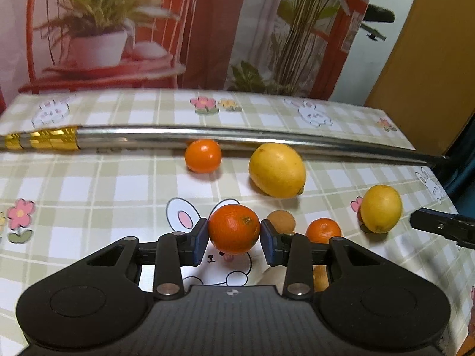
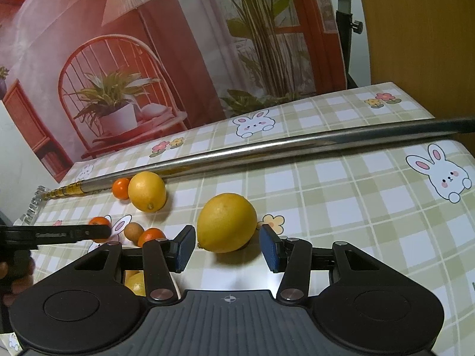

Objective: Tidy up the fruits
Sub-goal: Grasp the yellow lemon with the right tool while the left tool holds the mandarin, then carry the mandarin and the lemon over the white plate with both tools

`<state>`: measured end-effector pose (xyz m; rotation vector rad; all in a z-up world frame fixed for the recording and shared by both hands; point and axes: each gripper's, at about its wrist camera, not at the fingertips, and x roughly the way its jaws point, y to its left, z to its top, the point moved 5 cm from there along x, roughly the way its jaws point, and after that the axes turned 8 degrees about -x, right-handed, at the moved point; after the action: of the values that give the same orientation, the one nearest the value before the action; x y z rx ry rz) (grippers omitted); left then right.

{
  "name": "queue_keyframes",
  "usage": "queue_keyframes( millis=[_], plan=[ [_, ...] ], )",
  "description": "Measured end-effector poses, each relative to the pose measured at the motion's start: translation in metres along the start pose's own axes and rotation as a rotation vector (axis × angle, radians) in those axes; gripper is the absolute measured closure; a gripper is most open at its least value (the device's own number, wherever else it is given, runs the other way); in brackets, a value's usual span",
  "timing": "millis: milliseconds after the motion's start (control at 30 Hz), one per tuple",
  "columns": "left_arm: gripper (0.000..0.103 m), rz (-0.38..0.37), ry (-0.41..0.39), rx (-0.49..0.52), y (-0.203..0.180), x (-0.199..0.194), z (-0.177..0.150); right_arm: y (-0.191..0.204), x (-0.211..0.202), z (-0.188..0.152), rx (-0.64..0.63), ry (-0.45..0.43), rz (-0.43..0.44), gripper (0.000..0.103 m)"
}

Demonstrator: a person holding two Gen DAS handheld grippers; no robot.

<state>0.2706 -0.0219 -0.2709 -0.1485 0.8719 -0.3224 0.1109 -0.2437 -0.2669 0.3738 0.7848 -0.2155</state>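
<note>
The left gripper pinches a dimpled mandarin between its two blue pads, both touching the peel, above a rabbit print on the table. The right gripper stands wide apart around the near lemon, its pads just clear of the pebbled yellow skin on either side; the lemon rests on the cloth. Counted in the left view: three mandarins, two lemons and one small, round, matt brown fruit. A second mandarin lies just right of the brown fruit, behind the gripper's right finger, and a third, glossy mandarin sits far off against a long, polished metal rod that crosses the table, its left end wrapped in faceted gold bands. The far lemon, oval with a nub at one end, lies near that rod, right of the third mandarin. Another yellow fruit shows partly beneath the right gripper; what kind cannot be told. The table wears a smooth green-and-white checked cloth with rabbits and flowers.
</note>
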Motion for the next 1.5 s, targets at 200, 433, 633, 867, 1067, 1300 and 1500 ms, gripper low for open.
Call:
queue_keyframes(
  millis=[200, 433, 633, 867, 1067, 1300, 1500],
  plan=[
    [0.063, 0.008, -0.061, 0.000, -0.003, -0.024, -0.002, 0.003, 0.009, 0.002, -0.024, -0.001, 0.000, 0.053],
    [0.063, 0.019, -0.083, -0.004, -0.004, -0.035, -0.005, 0.000, 0.028, 0.010, 0.008, -0.004, 0.009, 0.046],
    [0.063, 0.023, -0.092, 0.002, -0.005, -0.040, -0.010, -0.006, 0.051, 0.011, 0.081, 0.029, 0.012, 0.046],
    [0.063, 0.009, -0.078, 0.015, -0.007, -0.040, -0.014, -0.008, 0.063, 0.007, 0.103, 0.062, 0.014, 0.050],
    [0.063, -0.004, -0.065, 0.032, -0.010, -0.038, -0.018, -0.009, 0.067, 0.006, 0.120, 0.070, 0.023, 0.050],
    [0.063, -0.031, -0.032, 0.098, -0.025, -0.032, -0.026, -0.010, 0.059, 0.004, 0.121, 0.049, 0.020, 0.051],
    [0.063, -0.040, -0.008, 0.186, -0.043, -0.023, -0.034, -0.014, 0.043, 0.004, 0.132, 0.012, 0.019, 0.051]
  ],
)
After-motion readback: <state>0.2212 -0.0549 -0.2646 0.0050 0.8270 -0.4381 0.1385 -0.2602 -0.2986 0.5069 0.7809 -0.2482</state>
